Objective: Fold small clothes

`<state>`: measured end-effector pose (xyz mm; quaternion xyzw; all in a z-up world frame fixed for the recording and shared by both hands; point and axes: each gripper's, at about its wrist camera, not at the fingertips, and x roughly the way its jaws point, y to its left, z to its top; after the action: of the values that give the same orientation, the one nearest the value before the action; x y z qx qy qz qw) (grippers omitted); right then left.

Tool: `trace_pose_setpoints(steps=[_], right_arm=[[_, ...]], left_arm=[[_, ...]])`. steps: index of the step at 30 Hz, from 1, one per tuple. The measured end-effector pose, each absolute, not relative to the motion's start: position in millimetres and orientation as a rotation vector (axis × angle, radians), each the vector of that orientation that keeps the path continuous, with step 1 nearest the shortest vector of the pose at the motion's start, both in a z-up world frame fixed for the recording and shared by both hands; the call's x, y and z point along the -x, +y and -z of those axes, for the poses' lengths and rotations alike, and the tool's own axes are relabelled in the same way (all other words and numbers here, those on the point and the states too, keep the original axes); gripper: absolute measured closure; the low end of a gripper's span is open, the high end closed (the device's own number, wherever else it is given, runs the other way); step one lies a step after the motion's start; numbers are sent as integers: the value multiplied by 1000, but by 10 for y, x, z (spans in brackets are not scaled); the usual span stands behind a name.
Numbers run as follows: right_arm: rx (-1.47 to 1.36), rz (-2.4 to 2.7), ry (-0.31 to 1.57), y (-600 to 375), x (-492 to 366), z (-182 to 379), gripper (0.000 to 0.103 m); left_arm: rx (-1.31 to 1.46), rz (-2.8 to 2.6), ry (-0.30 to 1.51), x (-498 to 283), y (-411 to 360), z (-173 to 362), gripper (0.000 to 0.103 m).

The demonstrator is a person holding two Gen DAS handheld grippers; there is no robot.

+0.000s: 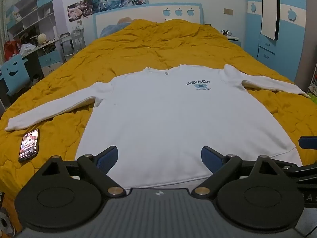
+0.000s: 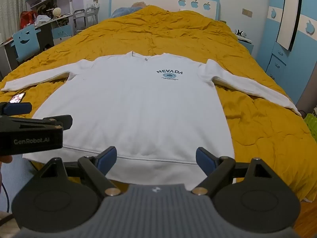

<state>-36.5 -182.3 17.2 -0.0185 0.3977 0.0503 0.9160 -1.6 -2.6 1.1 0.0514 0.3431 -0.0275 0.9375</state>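
A white sweatshirt (image 1: pixel 168 115) lies face up and spread flat on the mustard bedspread (image 1: pixel 158 45), collar toward the headboard, hem nearest the cameras, both sleeves stretched out to the sides. Nothing is folded yet, so the step in hand looks like the first fold, most likely bringing a sleeve and side panel across the chest. The left gripper (image 1: pixel 159 157) hovers above the hem with its jaws spread as wide as they go and nothing between them; the right gripper (image 2: pixel 156 158) hangs over the hem as well, equally wide and empty. To do this well, each tool should probably travel out to its own side, pinch the fabric at shoulder and hem along one line, and lift just enough to carry the cloth over without dragging the body out of square. The fleece looks thick and soft, so a full bite of both layers should hold better than a nip at the edge. A phone (image 1: pixel 29 145) with its screen lit lies on the bedspread just beside the left cuff; the sleeve could catch it.
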Motion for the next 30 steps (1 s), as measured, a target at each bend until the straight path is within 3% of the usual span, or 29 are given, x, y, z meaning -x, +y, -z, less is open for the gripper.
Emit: trace_pose_setpoints(steps=[30], right_arm=[[43,-103,828,-1832,371,-203,20]], left_arm=[[-106,58,713,-25,14,22,0]])
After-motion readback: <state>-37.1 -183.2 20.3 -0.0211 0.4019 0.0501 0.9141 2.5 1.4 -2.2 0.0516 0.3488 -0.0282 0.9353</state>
